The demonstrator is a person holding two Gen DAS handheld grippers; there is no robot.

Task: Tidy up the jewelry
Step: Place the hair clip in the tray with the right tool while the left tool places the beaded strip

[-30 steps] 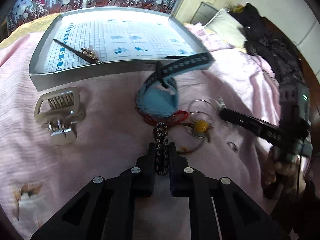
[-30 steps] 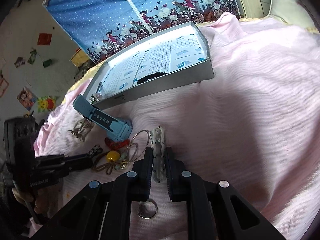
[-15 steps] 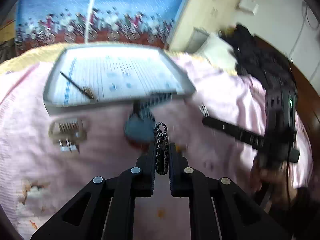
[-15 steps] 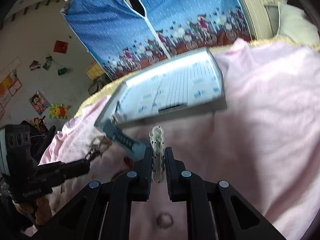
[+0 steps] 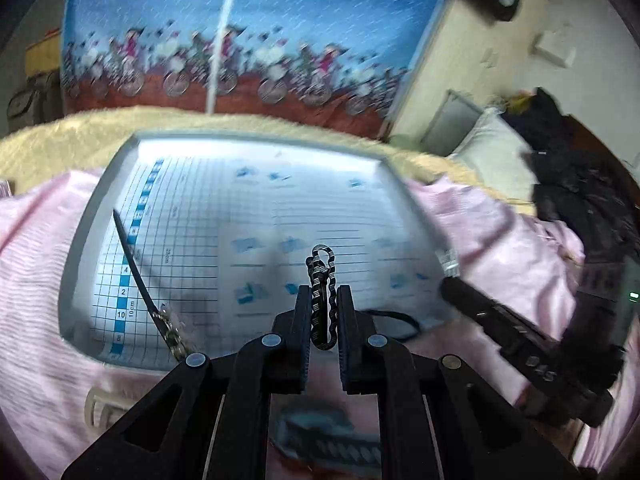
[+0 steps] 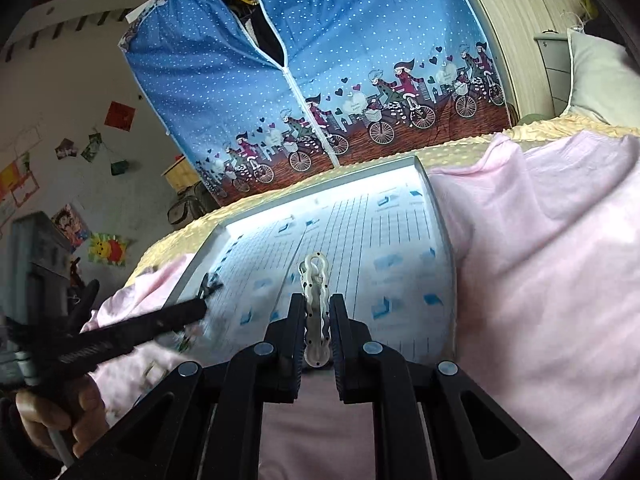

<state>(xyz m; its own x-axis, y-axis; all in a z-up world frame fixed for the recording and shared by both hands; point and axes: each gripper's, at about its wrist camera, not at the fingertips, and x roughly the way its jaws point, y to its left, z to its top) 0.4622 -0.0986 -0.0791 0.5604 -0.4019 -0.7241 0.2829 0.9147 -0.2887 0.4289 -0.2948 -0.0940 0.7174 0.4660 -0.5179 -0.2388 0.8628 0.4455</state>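
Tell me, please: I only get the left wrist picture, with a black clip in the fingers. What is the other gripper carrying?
Observer: A white clip, pinched between the fingers of the right gripper.
Operator: Is it over that tray?
Observer: In the right wrist view it shows against the printed sheet of the tray, towards the near edge. How high it is I cannot tell.
Operator: And who holds my gripper?
Observer: A bare hand grips the handle of the left gripper, the one with your black clip.
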